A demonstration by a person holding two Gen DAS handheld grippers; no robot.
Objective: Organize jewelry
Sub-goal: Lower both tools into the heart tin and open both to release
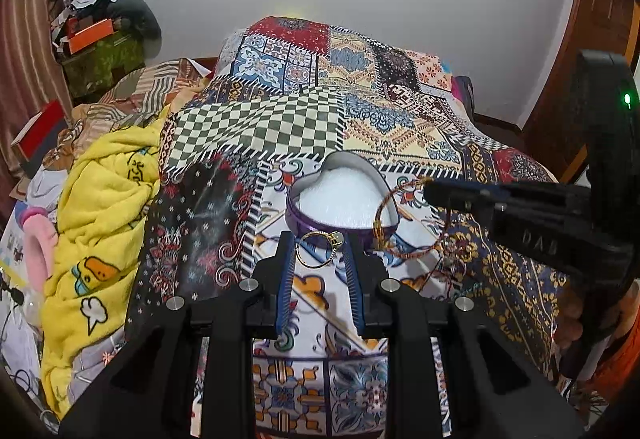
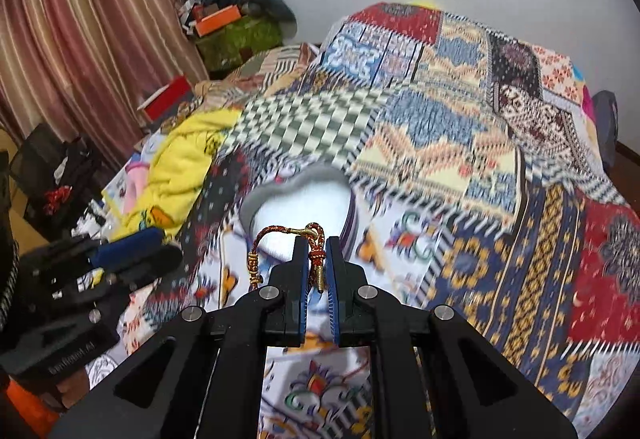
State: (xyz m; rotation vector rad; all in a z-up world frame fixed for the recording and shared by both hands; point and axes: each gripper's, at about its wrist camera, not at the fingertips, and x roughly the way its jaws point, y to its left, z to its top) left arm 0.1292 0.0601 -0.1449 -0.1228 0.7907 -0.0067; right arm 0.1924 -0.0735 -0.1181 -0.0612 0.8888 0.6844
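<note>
Right now both grippers converge on the heart-shaped box (image 1: 343,195) at frame centre, purple-walled with a fluffy white lining, sitting on the patchwork bedspread (image 1: 400,127). At lower centre the left gripper (image 1: 319,251) pinches a thin gold ring (image 1: 318,249) between its blue ribbed pads, just short of the box's near wall, likely poised to drop it in. From the right of the frame, the right gripper (image 2: 316,259) is clamped on a red-and-gold braided cord bracelet (image 2: 316,253), dangling it over the rim so the loop can settle onto the soft lining.
</note>
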